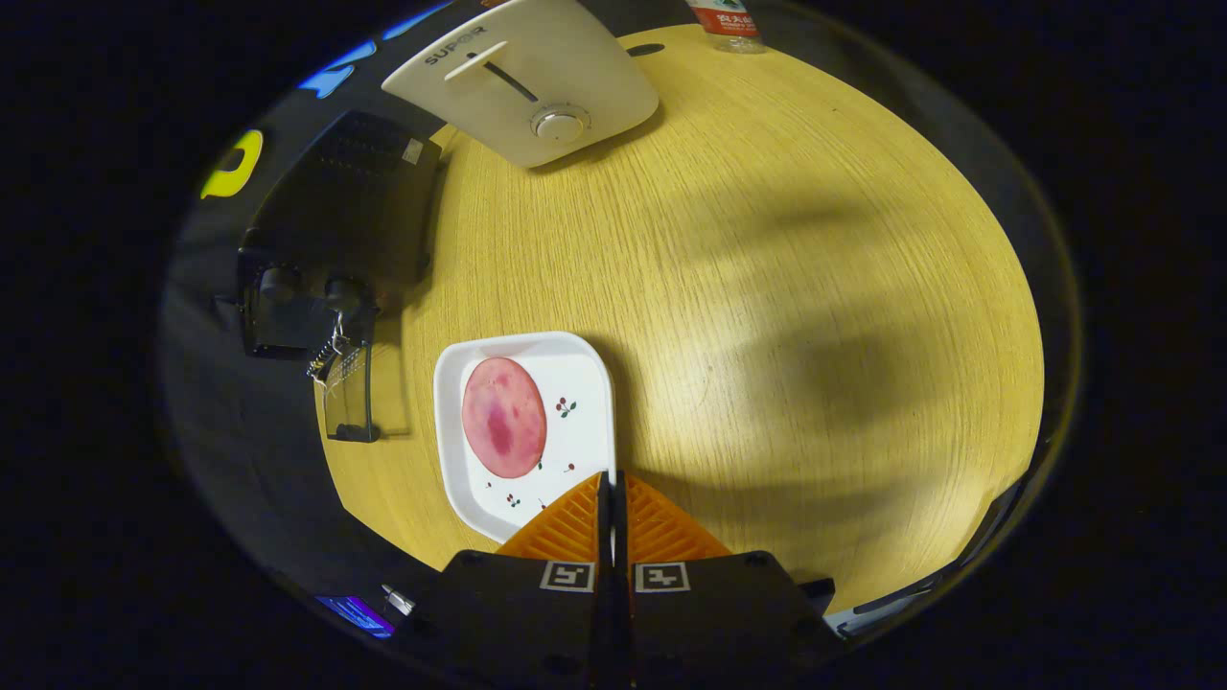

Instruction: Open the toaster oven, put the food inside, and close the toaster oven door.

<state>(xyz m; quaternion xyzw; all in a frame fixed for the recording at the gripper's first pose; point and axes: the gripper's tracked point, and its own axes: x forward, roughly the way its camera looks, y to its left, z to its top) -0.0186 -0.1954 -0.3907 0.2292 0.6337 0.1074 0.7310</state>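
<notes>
Jaws (612, 498) pressed together, orange fingers (566, 527) touching along their length, holding nothing. Hovering high above the wooden table (767, 287), tips over the near right corner of a white plate (585, 383).

On the plate: a round pink slice of food (504, 418), lying flat toward the plate's left half, just ahead and left of the fingertips. Farther left, at the table's left edge: the black toaster oven (335, 211), two knobs facing near, door (347, 402) apparently hanging open with a small tag on it; hard to tell for sure in the dim light. At the far side: a white toaster (527, 81); beyond it to the right, a bottle (729, 24).

Judged stage: door seemingly dealt with, food not yet picked up.

Risks from here:
- Thin, flat slice offering little edge to pinch; likely to slide across the glazed plate or fold instead of lifting.
- Jaws needing to part before descent; coming down closed would only push the food or tip the plate.
- Plate sitting near the table's near edge; a sideways shove could send it off.
- Limp slice possibly sagging and slipping out during carry toward the oven.
- Oven mouth dark and low; catching the door or rim on entry quite possible.
</notes>
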